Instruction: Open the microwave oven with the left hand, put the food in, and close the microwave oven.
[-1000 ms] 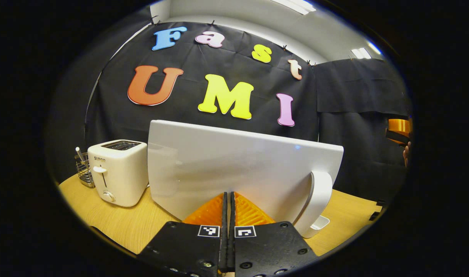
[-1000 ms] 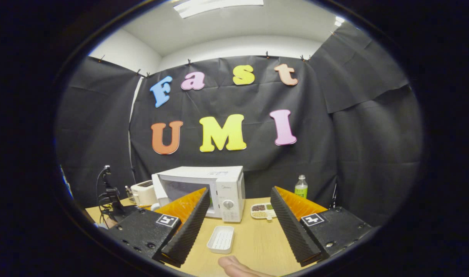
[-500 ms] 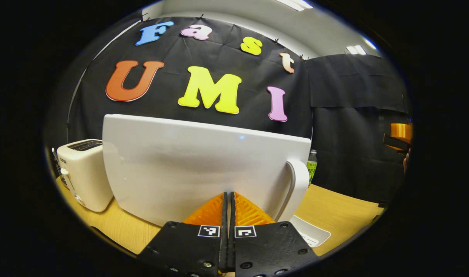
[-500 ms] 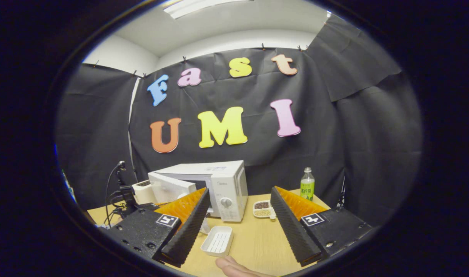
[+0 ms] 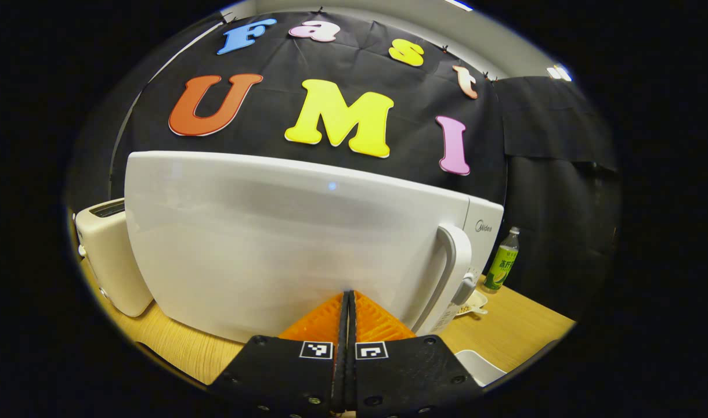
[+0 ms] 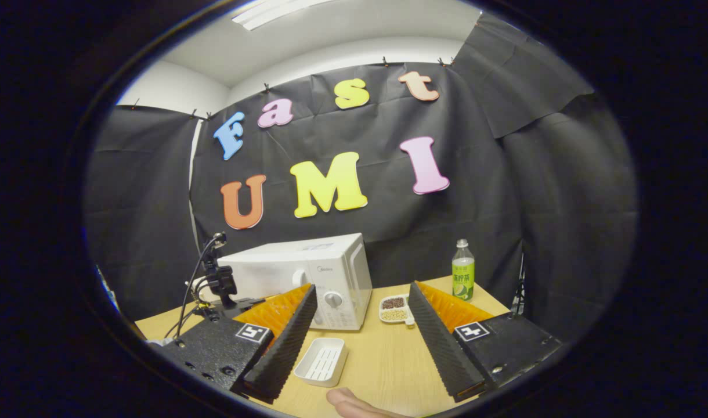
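The white microwave (image 5: 307, 232) is right in front of my left gripper (image 5: 348, 294). Its door lies flush or nearly flush with the control panel (image 5: 485, 227). My left gripper is shut with nothing between its fingers, and its tips rest against the lower door, left of the handle (image 5: 448, 273). In the right gripper view the microwave (image 6: 307, 273) stands at the table's back. The left gripper's dark body with cables (image 6: 219, 283) is at its front. My right gripper (image 6: 362, 287) is open and holds nothing above the table. A divided dish of food (image 6: 393, 309) sits beside the microwave.
A white toaster (image 5: 107, 258) stands left of the microwave. A green bottle (image 6: 463, 277) is at the back right. An empty white tray (image 6: 322, 362) lies on the wooden table (image 6: 383, 360) near my right gripper. A fingertip (image 6: 348, 400) shows at the bottom edge.
The microwave door has swung from well open to flush or nearly flush with the front, with my shut left gripper following against it. My right gripper stayed open and drifted slightly.
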The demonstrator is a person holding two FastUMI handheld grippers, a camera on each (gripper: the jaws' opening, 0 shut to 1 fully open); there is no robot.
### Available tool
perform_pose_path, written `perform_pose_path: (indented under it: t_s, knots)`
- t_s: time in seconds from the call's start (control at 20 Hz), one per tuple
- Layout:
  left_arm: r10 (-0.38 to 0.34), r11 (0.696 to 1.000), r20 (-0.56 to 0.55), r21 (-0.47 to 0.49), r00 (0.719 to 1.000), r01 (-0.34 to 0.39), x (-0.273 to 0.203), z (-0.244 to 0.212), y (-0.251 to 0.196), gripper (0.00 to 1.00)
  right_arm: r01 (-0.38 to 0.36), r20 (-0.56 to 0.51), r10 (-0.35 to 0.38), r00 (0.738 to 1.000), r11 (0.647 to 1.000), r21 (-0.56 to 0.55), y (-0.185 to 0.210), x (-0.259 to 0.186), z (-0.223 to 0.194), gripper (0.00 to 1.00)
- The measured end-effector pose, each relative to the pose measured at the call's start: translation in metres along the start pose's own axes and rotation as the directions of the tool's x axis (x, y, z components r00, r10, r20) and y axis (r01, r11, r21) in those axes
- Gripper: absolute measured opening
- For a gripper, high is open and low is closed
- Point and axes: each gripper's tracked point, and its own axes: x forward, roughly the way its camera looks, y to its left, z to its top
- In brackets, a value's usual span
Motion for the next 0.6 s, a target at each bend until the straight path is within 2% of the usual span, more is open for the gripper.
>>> perform_pose_path:
  t_s: [0.1,0.15,0.2,0.25,0.3,0.35,0.5,0.55,0.6]
  knots:
    - [0.019,1.0,-0.021,0.006,1.0,-0.018,-0.001,-0.001,0.002,0.0,0.015,-0.009,-0.014,1.0,1.0,0.016,-0.002,-0.006,-0.003,1.0]
    - [0.039,0.999,-0.033,0.011,0.999,-0.039,-0.002,-0.003,0.004,0.0,0.021,-0.016,-0.021,1.0,1.0,0.018,-0.002,-0.01,-0.004,0.91]
    - [0.052,0.999,-0.064,0.018,0.997,-0.051,-0.006,-0.007,0.004,0.0,0.03,-0.021,-0.03,0.999,0.999,0.015,-0.004,-0.014,-0.004,1.0]
    - [0.058,0.998,-0.073,0.019,0.996,-0.057,-0.014,-0.006,0.003,0.01,0.044,-0.027,-0.043,0.999,0.999,0.005,-0.006,-0.018,-0.004,1.0]
    - [0.049,0.999,-0.08,0.015,0.996,-0.048,-0.023,-0.007,-0.004,0.01,0.059,-0.028,-0.059,0.998,0.998,-0.004,-0.008,-0.023,-0.004,0.91]
    - [0.048,0.999,-0.074,0.017,0.996,-0.047,-0.033,-0.004,-0.009,0.0,0.069,-0.025,-0.07,0.997,0.998,-0.009,-0.008,-0.028,-0.003,1.0]
    - [0.079,0.996,-0.034,0.04,0.996,-0.078,-0.068,0.013,-0.012,0.0,0.071,-0.026,-0.071,0.997,0.997,-0.008,-0.001,-0.045,-0.002,1.0]
    - [0.11,0.993,-0.028,0.044,0.994,-0.109,-0.083,0.02,-0.01,0.0,0.069,-0.022,-0.07,0.997,0.998,-0.011,0.002,-0.051,0.002,1.0]
    - [0.162,0.986,-0.013,0.039,0.987,-0.162,-0.1,0.026,-0.006,0.0,0.076,-0.016,-0.077,0.997,0.997,-0.017,0.003,-0.058,0.004,0.91]
